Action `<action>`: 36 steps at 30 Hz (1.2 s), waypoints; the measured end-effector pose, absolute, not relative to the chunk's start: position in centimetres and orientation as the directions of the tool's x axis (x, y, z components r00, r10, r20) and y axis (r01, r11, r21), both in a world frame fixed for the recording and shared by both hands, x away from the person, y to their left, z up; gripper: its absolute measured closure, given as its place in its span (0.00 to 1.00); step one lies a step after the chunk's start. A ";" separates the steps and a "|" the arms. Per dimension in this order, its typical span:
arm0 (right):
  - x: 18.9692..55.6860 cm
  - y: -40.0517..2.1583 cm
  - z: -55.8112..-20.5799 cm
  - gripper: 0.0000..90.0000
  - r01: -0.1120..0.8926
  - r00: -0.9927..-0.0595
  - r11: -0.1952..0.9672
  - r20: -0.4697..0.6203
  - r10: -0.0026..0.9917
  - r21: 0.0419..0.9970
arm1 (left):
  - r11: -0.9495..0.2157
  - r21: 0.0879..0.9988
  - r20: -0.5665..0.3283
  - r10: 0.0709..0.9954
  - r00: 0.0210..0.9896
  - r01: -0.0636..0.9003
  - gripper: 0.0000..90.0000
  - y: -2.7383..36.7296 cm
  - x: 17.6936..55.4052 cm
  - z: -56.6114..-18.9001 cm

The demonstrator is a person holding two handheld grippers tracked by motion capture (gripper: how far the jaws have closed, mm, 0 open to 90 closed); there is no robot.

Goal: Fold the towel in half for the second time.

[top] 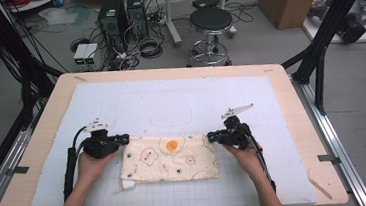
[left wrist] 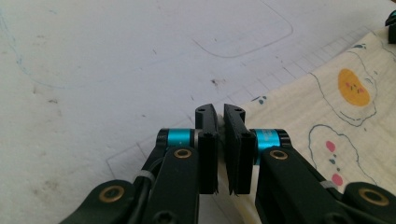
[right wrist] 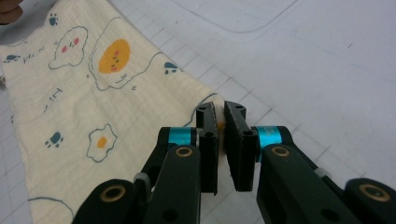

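Two grippers pinch the far corners of a printed cloth (top: pixel 170 159) lying at the mat's (top: pixel 171 104) near centre: left gripper (top: pixel 124 138) at 9 o'clock, right gripper (top: pixel 211 137) at 3 o'clock, jaws pressed together on fabric. Lift both evenly, keeping the edge taut. Fabric between the pads is barely discernible.

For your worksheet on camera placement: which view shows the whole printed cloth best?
The high view: the cloth lies flat on the mat, all edges visible between both grippers. The left gripper view shows one corner at its jaws; the right gripper view shows about half, with a corner pinched.
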State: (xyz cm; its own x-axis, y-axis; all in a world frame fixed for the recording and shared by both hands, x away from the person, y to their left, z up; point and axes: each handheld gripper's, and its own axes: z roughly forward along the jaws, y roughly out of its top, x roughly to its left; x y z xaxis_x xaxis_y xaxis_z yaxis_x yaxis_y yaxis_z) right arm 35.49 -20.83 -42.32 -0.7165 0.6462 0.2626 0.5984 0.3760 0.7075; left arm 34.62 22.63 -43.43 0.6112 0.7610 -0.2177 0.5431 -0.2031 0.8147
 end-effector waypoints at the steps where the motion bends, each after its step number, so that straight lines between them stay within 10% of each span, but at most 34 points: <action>1: 35.7 -20.9 -42.2 0.94 0.598 -0.714 0.371 0.261 0.650 0.710 | -0.204 0.815 -0.215 0.763 0.610 0.543 0.93 22.6 34.9 -43.3; 36: 40.4 -21.3 -41.6 0.94 0.656 -0.640 0.252 0.347 0.686 0.711 | -0.179 0.851 -0.168 0.798 0.578 0.495 0.93 22.5 37.4 -41.9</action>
